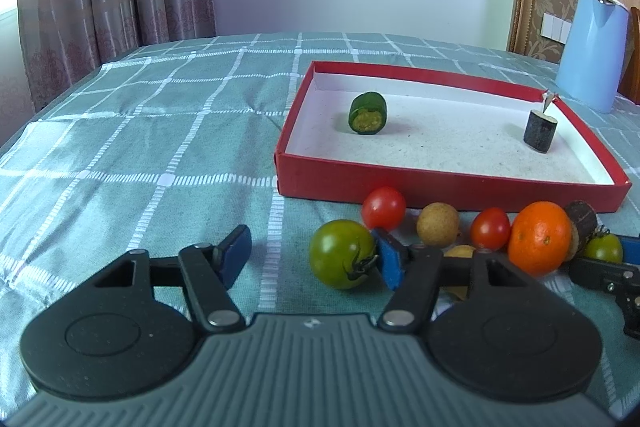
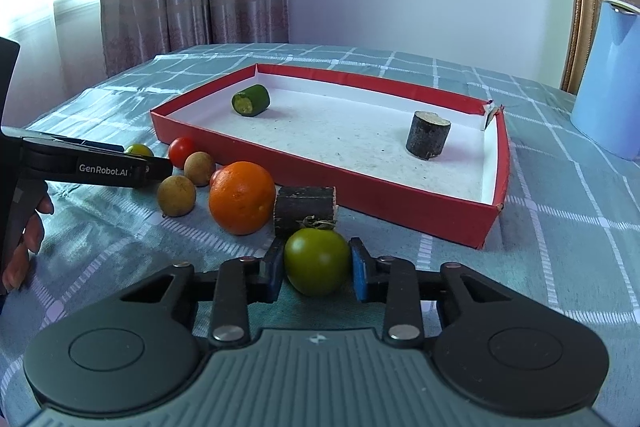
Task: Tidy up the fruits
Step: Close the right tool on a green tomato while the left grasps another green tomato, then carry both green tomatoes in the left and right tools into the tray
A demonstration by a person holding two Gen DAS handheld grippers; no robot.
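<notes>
A red tray point(image 1: 448, 189) point(image 2: 320, 167) holds a green cucumber piece point(image 1: 368, 113) point(image 2: 250, 100) and a dark cylinder point(image 1: 540, 130) point(image 2: 427, 135). In front of it lie a green tomato point(image 1: 342, 253), two red tomatoes point(image 1: 383, 207), two longans point(image 1: 438, 224), an orange point(image 1: 542, 238) point(image 2: 242, 197) and a dark block point(image 2: 305, 207). My left gripper point(image 1: 312, 257) is open, its right finger touching the green tomato. My right gripper point(image 2: 316, 267) stands around another green tomato point(image 2: 317, 262), with a slight gap showing beside the right pad.
A light blue jug point(image 1: 592, 51) point(image 2: 612, 79) stands at the far right on the green checked tablecloth point(image 1: 140, 147). Curtains hang behind the table's far left. The left gripper's body point(image 2: 100, 167) and the person's hand show at the left in the right wrist view.
</notes>
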